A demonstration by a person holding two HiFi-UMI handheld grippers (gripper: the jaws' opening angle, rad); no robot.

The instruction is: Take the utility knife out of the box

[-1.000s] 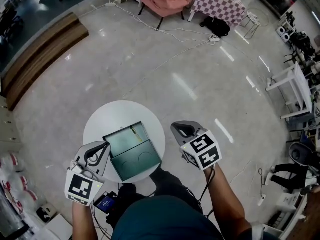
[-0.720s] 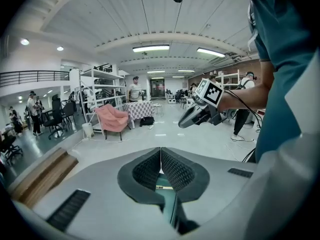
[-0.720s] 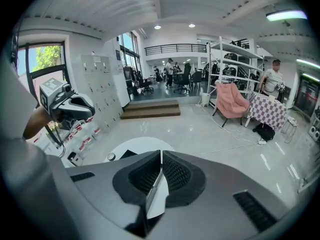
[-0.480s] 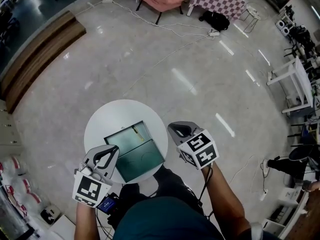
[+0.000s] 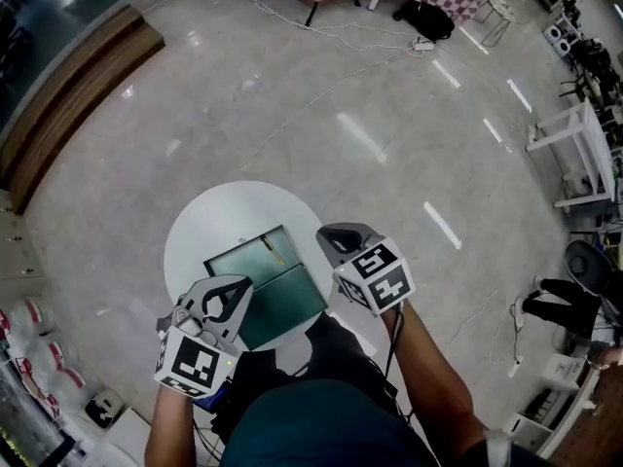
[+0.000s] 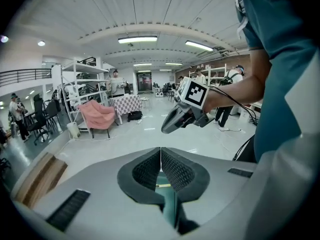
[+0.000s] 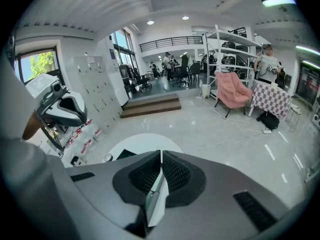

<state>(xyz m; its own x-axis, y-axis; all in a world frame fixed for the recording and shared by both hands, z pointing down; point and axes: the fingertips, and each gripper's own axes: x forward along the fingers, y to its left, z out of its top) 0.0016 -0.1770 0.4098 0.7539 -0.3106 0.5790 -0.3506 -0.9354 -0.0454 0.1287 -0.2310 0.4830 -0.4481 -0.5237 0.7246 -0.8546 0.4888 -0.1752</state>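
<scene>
An open green box [image 5: 271, 288] sits on a small round white table [image 5: 216, 224]. Inside its far half lies a thin yellow utility knife [image 5: 274, 252]. My left gripper [image 5: 240, 284] hovers at the box's near left corner, its jaws shut and empty [image 6: 160, 151]. Through the gap below the pads I see a strip of green box and a sliver of the yellow knife [image 6: 163, 185]. My right gripper [image 5: 328, 234] is beside the box's right edge, also shut with nothing in it [image 7: 161, 154]. Each gripper shows in the other's view: right gripper [image 6: 181, 118], left gripper [image 7: 62, 106].
The table stands on a polished grey floor with cables [image 5: 341, 61] across it. Wooden steps [image 5: 68, 115] lie far left and a white rack [image 5: 584, 154] at the right. A pink chair [image 6: 97, 115], a checkered table [image 6: 125, 104] and standing people are farther off.
Both grippers have sunk and closed in on the box. The left came up to its near left corner, the right drew in toward its right edge. Both stayed shut.
</scene>
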